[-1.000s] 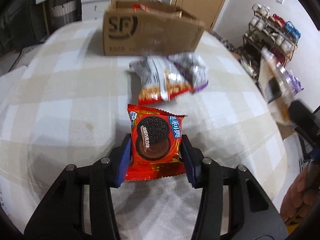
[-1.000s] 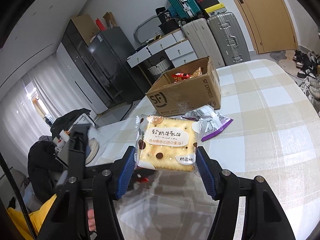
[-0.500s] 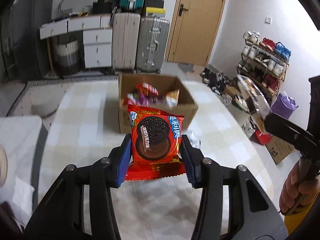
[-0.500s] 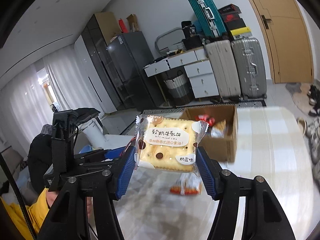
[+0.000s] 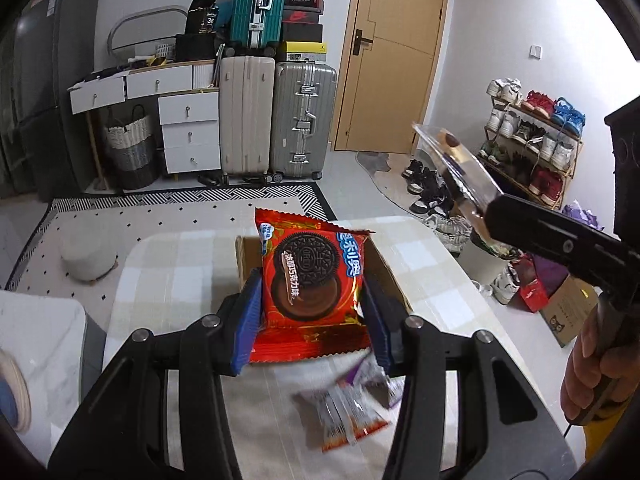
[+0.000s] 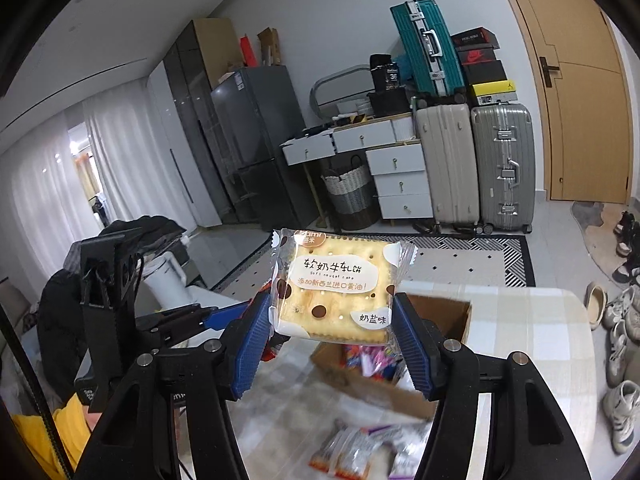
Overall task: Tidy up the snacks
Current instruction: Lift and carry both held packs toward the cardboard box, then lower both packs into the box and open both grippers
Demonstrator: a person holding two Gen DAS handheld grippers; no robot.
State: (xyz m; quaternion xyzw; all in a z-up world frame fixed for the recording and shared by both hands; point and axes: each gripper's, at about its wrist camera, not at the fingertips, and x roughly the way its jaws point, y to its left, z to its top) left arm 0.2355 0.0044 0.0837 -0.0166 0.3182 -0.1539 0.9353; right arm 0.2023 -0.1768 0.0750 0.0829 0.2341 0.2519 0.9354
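Gripping red Oreo packet in left claw, right claw clamping "Soft nougat cake" cracker

Two upright suitcases stand beside white drawers, near a wooden door and shoe rack.

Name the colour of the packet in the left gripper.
Red packet, clearest in the left wrist view.

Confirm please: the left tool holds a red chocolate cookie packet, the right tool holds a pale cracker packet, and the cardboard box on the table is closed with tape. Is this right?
Not quite. The cardboard box is open, with snack packets visible inside, as the right wrist view shows. The rest holds: the left tool grips the red cookie packet, and the right tool grips the pale cracker packet.
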